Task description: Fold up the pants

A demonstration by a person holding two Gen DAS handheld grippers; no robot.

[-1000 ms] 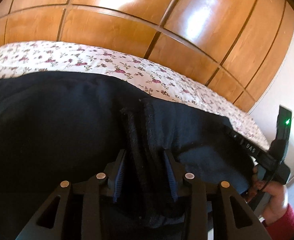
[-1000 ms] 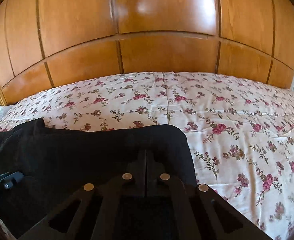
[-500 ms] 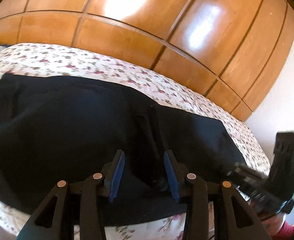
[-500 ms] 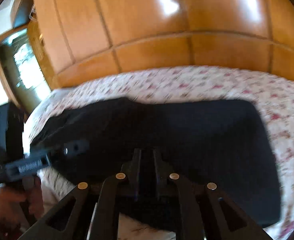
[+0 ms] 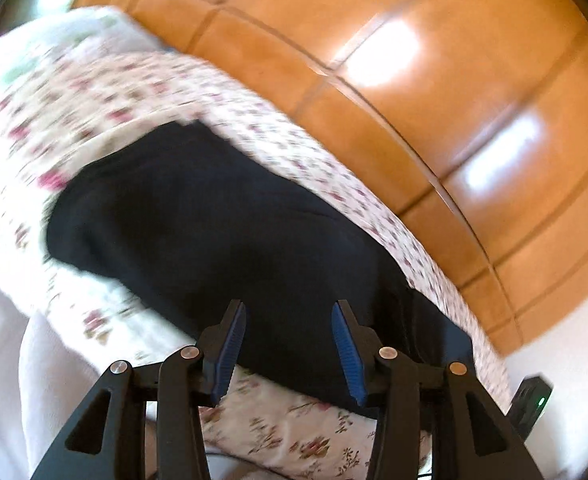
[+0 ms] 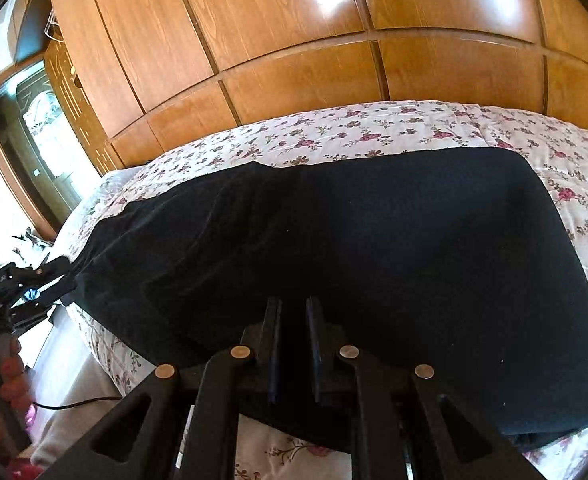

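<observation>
Right wrist view: black pants (image 6: 353, 248) lie folded into a broad slab across a floral bedspread (image 6: 413, 128), wooden wardrobe doors (image 6: 294, 40) behind. The right gripper (image 6: 294, 344) has its fingers drawn nearly together on the near edge of the cloth — a dark strip fills the narrow gap. At far left the left gripper (image 6: 60, 280) sits at the pants' corner; its own blurred view shows blue-padded fingers (image 5: 230, 344) spread wide over the fabric edge — nothing between them
</observation>
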